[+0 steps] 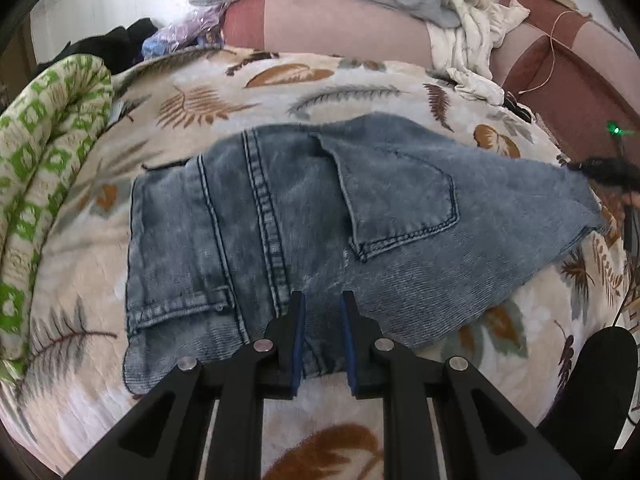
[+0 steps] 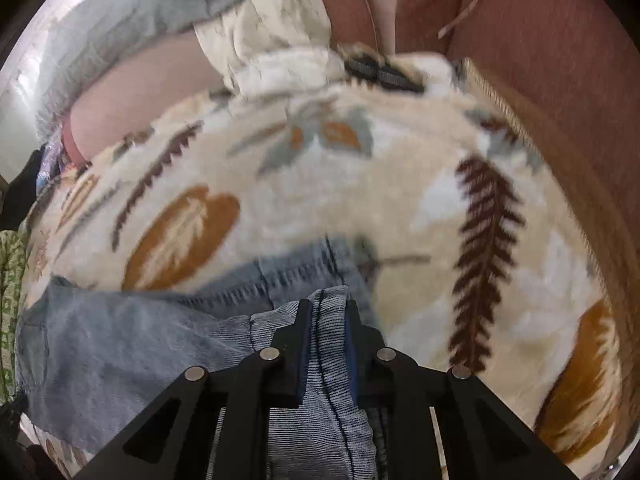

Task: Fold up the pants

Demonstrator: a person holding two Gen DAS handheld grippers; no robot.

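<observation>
My jeans (image 1: 288,220) lie flat on the leaf-print fleece blanket (image 1: 280,88), seat side up, with the green patterned quilt (image 1: 48,168) bunched well off their left edge. Starting at that left side: a back pocket and the thick doubled seams make the denim stiff and bulky there, so I judge it a firm place to pinch, though it will resist a sharp crease. My left gripper (image 1: 322,304) hangs over the near edge of the denim by the centre seam, its jaws almost closed; there is cloth behind the narrow gap, but I cannot see that the pads actually pinch it. Moving right, past the second back pocket, the cloth thins to a single soft panel that will sag and drag if lifted from one point. At the far right my right gripper (image 2: 328,308) is clamped on a bunched, seamed fold of the jeans, a good hold since the stitching stops it slipping out
</observation>
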